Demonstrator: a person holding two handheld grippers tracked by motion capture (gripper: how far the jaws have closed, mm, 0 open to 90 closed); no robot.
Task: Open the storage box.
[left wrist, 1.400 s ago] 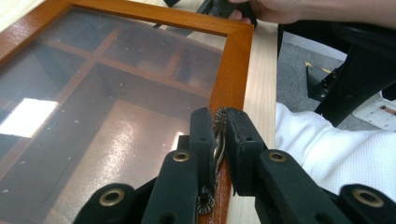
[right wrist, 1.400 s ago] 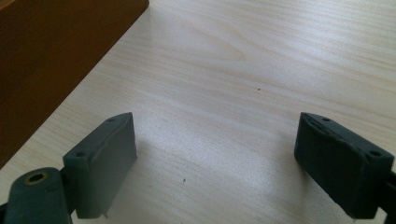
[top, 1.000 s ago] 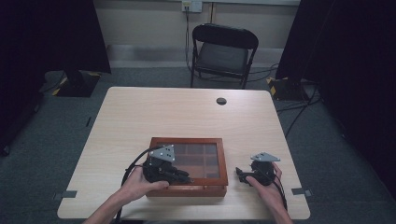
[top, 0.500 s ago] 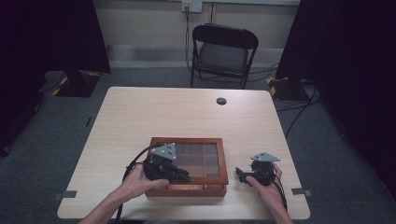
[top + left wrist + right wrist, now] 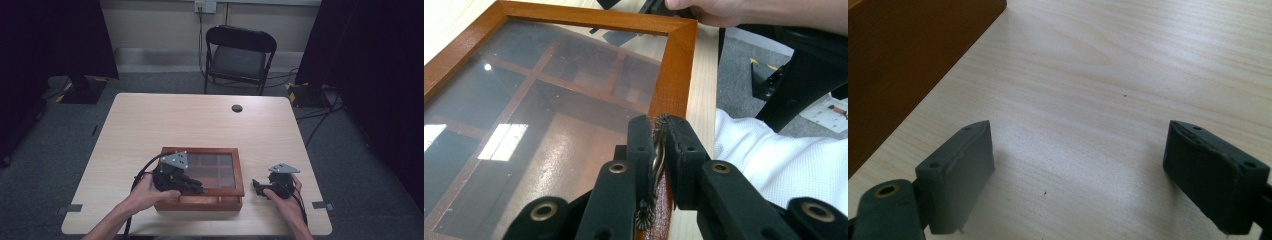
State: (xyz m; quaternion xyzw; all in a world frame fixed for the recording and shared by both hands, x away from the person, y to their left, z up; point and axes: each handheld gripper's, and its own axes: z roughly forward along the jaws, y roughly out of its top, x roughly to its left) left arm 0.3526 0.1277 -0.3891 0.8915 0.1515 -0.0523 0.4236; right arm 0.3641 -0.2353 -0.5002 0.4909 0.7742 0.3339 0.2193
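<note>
Fingers (image 5: 644,145) of the left gripper (image 5: 192,187) are pinched tight on a small brass handle (image 5: 658,150) at the near edge of the box lid, with only its twisted metal showing between them. The wooden box (image 5: 200,200) sits on the counter (image 5: 200,120) near the person's side, its glass lid (image 5: 549,100) closed or very nearly so; through the glass I can see dividers and compartments, though I can't make out whether anything lies in them. To the right of the box, just beside it and not touching, the right gripper (image 5: 260,187) rests low on the counter with its fingers (image 5: 963,170) spread wide and nothing between them. My guess is that the lid is about to be lifted by that handle. The risk I see is the grip: the handle is thin and ornate, so if the lift pulls at an angle it could slide out and let the glass lid drop back hard. With the right gripper not steadying the box, the whole box might also tip or drag toward the person instead of opening.
</note>
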